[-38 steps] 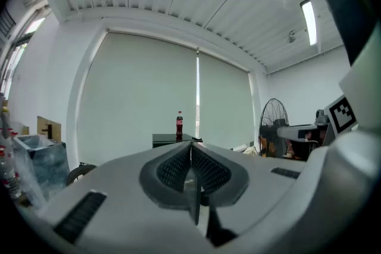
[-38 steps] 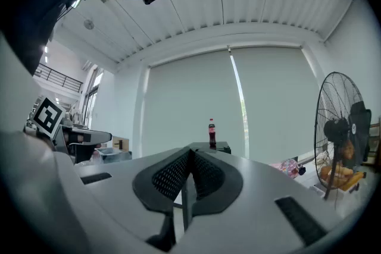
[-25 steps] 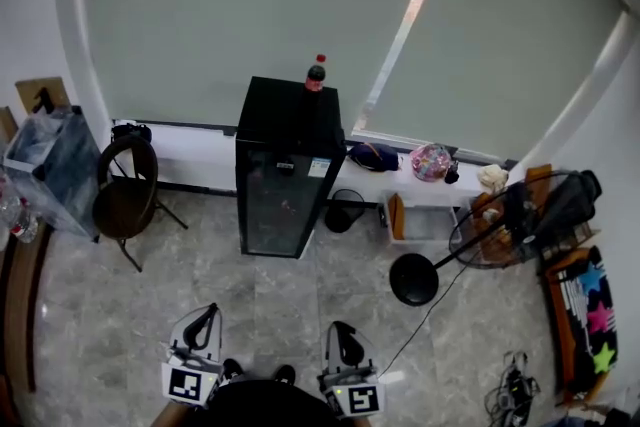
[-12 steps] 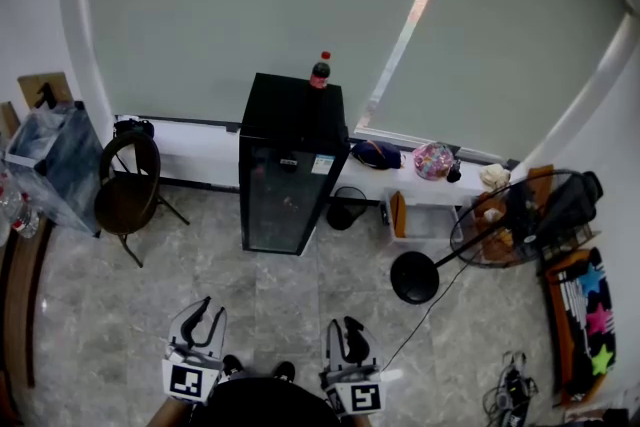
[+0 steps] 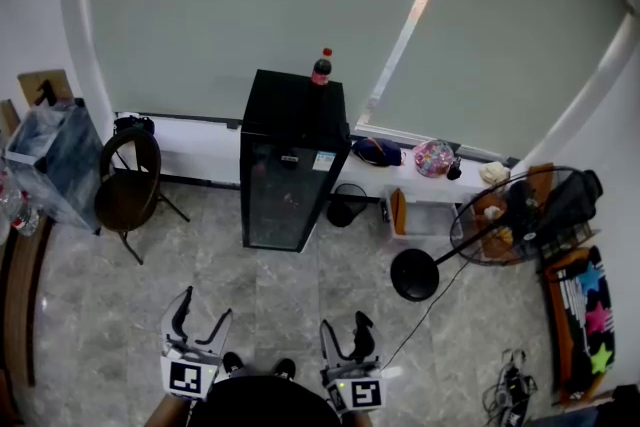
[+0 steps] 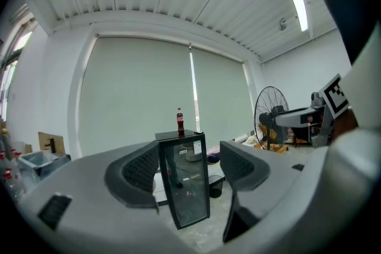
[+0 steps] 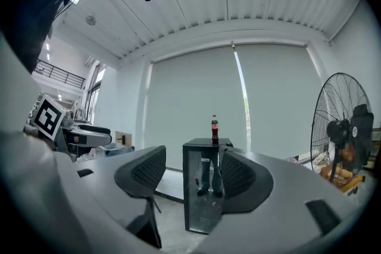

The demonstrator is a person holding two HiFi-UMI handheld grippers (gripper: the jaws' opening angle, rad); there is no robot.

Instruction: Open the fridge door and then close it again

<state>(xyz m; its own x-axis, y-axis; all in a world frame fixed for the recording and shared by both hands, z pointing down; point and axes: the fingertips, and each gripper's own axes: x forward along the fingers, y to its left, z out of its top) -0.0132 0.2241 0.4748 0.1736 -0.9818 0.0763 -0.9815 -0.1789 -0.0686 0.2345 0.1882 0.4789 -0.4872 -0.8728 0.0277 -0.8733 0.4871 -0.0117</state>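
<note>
1. Head view: a narrow black fridge, its glass door shut, stood on the tiled floor against a low window ledge, with a cola bottle on top. The left tool and right tool were held well short of it.
2. Left gripper view: the jaws, just opening, stood apart with nothing between them, and the fridge stood far beyond.
3. Right gripper view: these jaws had also just been opening and gaped empty. The fridge door reflected a person's legs.
</note>
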